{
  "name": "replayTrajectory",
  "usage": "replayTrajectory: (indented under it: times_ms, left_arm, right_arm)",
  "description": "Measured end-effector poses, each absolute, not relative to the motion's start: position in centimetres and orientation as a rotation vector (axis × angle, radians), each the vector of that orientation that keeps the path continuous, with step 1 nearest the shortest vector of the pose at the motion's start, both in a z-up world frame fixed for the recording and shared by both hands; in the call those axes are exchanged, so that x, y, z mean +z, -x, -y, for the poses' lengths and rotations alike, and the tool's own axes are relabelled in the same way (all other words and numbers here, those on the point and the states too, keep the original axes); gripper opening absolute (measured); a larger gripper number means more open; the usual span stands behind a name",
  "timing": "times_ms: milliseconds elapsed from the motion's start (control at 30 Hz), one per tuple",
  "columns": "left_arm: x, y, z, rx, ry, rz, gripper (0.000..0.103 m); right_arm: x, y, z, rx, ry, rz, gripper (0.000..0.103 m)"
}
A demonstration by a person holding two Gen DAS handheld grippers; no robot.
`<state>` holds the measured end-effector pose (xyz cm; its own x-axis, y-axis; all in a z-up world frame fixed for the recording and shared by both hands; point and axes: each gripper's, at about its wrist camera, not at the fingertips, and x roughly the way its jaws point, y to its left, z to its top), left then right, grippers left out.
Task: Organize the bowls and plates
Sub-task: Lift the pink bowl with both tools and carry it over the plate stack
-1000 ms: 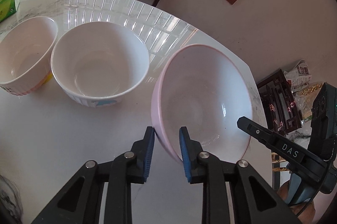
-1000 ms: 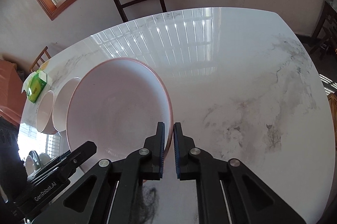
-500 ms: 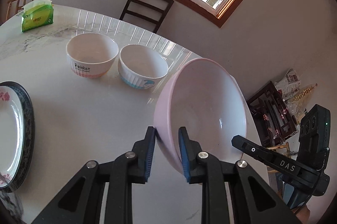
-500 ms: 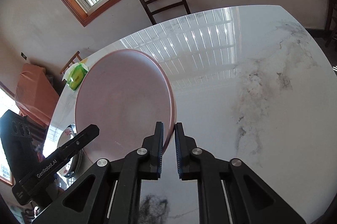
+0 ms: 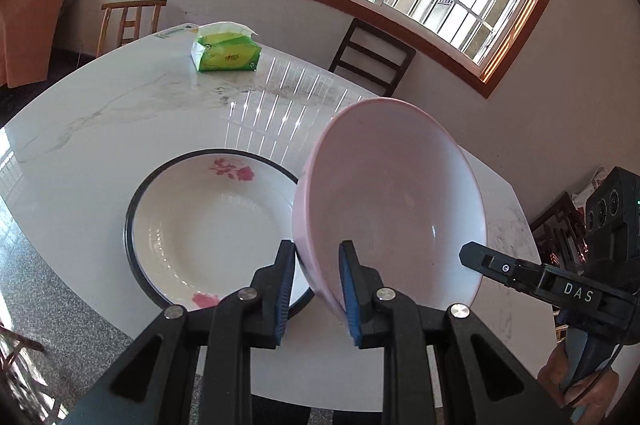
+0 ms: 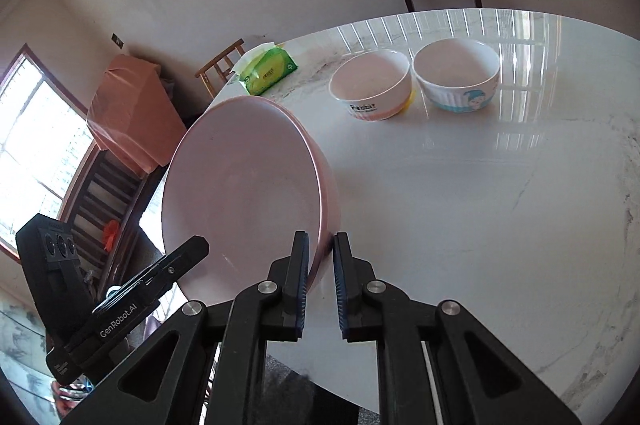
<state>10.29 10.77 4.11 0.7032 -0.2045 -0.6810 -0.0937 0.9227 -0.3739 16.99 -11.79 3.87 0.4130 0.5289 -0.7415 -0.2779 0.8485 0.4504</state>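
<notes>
Pink bowl (image 5: 394,201) tilted, lifted over marble table (image 5: 100,129), rim clamped by left gripper (image 5: 316,289) and right gripper (image 6: 320,275); rose plate (image 5: 208,225) just beside; 2 small bowls (image 6: 416,81) well apart.

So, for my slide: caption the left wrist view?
Left hand-held gripper holds pink bowl tilted above rose-patterned plate.
</notes>
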Motion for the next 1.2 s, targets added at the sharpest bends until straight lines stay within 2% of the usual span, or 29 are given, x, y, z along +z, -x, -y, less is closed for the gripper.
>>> replayTrajectory:
  times_ms: [300,1200]
  left_arm:
    - [2.9,-9.7,-17.4,0.042,0.406,-0.799,0.023]
    - [0.7,-10.9,-17.7,0.111,0.253,-0.779,0.023]
  right_arm:
    - [2.0,-18.7,5.0,0.575,-0.234,-1.100,0.013]
    - [-0.1,-19.6,2.8,0.569,-0.251,-1.177,0.013]
